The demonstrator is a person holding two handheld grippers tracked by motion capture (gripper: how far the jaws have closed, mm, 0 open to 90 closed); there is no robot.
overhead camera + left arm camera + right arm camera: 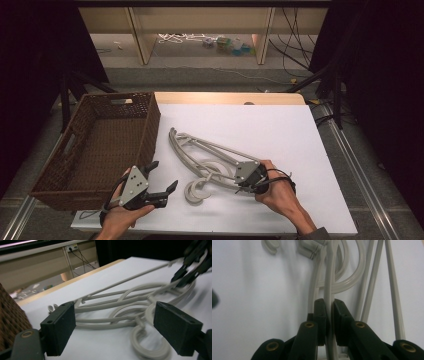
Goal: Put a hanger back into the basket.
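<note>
We see the right hand-held gripper point(239, 176) clamped on one thin bar of the pale grey plastic clothes hangers point(210, 157) — in the right gripper view its black jaws pinch that bar point(329, 302) from both sides. The hangers lie tangled on the white desk point(280, 135), stretching away ahead of this gripper, their hooks point(197, 192) curled just beside it. The left hand-held gripper point(162, 179) hovers with its jaws wide apart and nothing between them — the hangers lie just ahead of it, and the dark brown woven wicker basket point(100, 145) stands close at its left.
</note>
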